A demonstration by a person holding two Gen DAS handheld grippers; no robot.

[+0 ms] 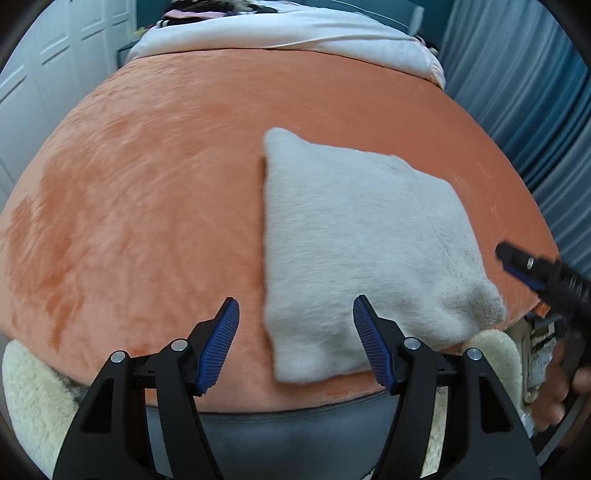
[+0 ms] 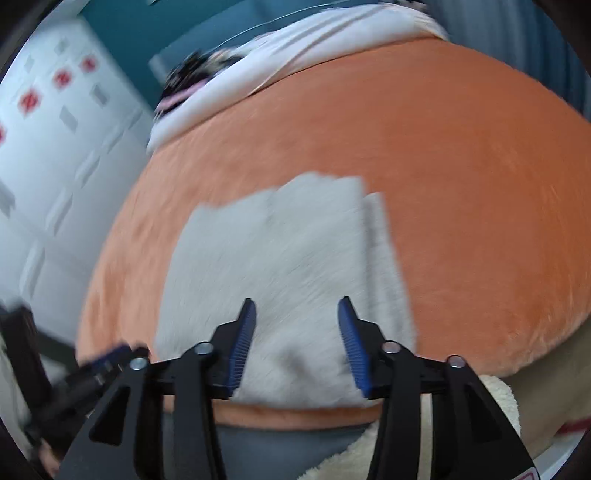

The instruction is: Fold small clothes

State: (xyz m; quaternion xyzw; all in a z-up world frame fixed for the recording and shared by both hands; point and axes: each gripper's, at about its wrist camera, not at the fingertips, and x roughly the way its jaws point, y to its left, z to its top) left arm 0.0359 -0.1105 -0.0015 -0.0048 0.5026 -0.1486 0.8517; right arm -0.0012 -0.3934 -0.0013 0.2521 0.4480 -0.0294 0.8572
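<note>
Both grippers sit nearest the lenses, each released and holding nothing. Left gripper [image 1: 295, 343] has its 2 blue pads apart, straddling the cloth's [image 1: 354, 243] near left corner at 6 o'clock of its view. Right gripper [image 2: 297, 345] hovers with jaws apart over the cloth's near edge, also at 6 o'clock; contact cannot be confirmed, as that view is blurred.

Cloth lies flat on the orange blanket [image 1: 147, 206], close to the near edge of the bed, centre-right in the left view. It is pale grey-white, plush and short-piled, roughly rectangular. A layered edge at 3 o'clock in the right view suggests at least 1 fold already made.

Handling judgement: light, soft, limp, not fragile. Pile should grip the ribbed pads well, but the plush blanket beneath may drag. Stacked layers could slip apart if only the top layer is pinched. Recommended hold: the 2 near corners, taking all layers together. A white sheet [image 1: 280, 33] lies at 12 o'clock, well apart.
</note>
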